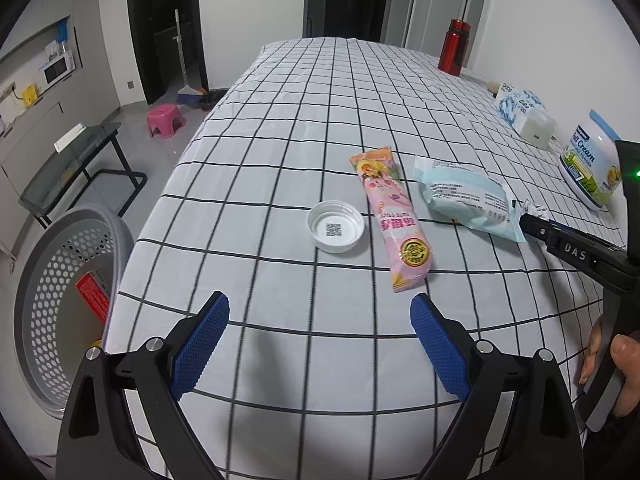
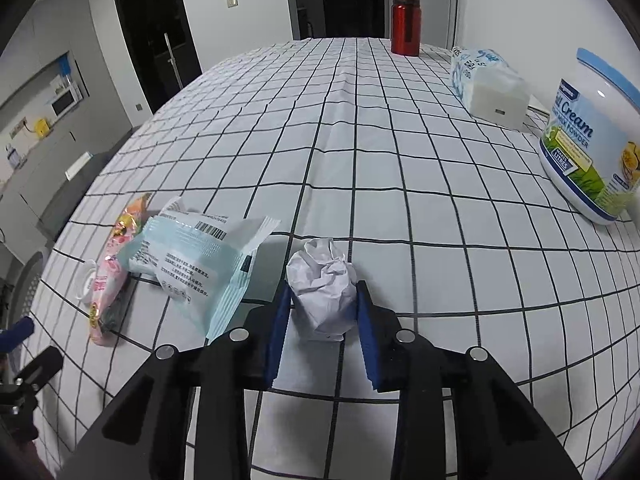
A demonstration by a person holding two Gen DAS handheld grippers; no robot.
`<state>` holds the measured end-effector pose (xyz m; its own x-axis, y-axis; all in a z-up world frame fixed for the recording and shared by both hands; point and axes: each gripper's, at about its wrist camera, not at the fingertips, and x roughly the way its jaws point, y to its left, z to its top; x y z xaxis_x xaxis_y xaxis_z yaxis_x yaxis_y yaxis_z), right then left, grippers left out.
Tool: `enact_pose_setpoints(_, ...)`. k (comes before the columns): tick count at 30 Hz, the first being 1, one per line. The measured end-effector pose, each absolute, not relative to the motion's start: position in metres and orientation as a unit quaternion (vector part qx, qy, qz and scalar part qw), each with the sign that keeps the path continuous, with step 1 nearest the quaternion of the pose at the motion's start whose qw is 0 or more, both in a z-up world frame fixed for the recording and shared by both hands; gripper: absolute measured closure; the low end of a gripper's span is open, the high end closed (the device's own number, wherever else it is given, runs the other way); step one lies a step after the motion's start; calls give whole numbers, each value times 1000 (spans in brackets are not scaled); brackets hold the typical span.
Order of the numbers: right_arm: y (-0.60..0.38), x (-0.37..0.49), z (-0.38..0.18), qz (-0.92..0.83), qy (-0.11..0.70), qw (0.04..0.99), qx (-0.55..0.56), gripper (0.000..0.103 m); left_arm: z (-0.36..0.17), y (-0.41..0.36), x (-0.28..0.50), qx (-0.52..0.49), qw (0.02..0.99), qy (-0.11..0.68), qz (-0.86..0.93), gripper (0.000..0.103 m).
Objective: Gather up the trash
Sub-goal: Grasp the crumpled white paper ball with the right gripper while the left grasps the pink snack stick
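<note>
My right gripper (image 2: 323, 300) is shut on a crumpled white paper ball (image 2: 325, 288), held just over the checked tablecloth; it also shows in the left wrist view (image 1: 532, 210). A light blue wrapper (image 2: 196, 264) lies to its left, also in the left wrist view (image 1: 468, 200). A pink snack wrapper (image 1: 394, 220) and a white bottle cap (image 1: 336, 226) lie beyond my left gripper (image 1: 320, 316), which is open and empty above the table's near edge. A grey perforated bin (image 1: 52, 304) stands on the floor at the left, with a red packet inside.
A milk powder tub (image 2: 592, 140), a tissue pack (image 2: 488, 84) and a red flask (image 2: 406, 22) stand along the right side of the table (image 2: 360, 140). A glass side table (image 1: 68, 168) and a pink stool (image 1: 164, 118) are on the floor at the left.
</note>
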<state>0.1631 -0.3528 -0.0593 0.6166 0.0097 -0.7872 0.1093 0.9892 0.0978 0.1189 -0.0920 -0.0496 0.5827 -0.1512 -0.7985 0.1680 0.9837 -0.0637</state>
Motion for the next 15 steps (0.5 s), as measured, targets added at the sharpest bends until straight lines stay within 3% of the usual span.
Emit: enact_pose_setpoints(15, -387, 148, -43, -13, 406, 904, 137, 71, -61, -141, 141, 18, 879, 464, -109, 13)
